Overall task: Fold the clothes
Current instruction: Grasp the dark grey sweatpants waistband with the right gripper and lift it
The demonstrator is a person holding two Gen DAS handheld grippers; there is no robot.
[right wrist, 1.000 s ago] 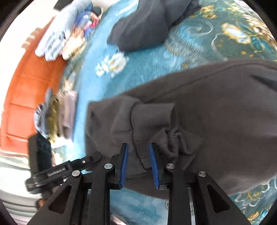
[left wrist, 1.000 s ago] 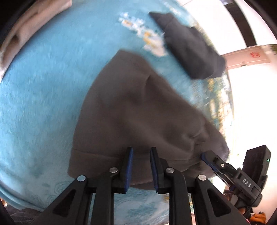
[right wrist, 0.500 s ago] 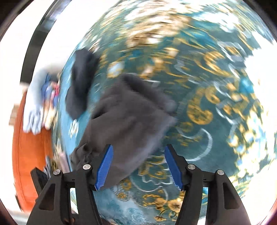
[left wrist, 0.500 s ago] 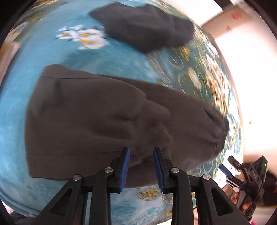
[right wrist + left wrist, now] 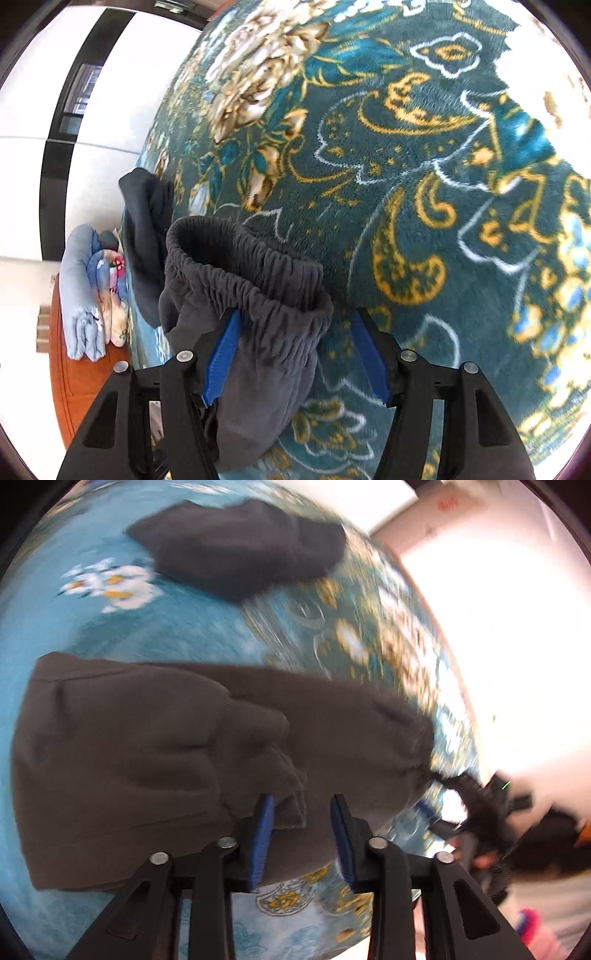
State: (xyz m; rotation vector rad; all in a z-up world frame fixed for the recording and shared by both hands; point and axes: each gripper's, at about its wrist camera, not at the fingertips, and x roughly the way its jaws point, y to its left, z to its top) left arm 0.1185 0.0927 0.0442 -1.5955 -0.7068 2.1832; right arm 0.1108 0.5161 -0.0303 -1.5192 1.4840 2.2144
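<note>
Left wrist view: folded dark grey fleece trousers (image 5: 155, 760) lie on the teal patterned blanket (image 5: 122, 627); left gripper (image 5: 303, 834) released over their near edge. Black garment (image 5: 236, 561) lies farther away. Right wrist view: right gripper (image 5: 295, 354) spread wide, the trousers' elastic waistband (image 5: 255, 277) between its fingers.

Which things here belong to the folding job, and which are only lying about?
Job:
grey pants, folded over
left tool, open
right tool, open

Lying about:
dark garment
blanket
folded bedding
</note>
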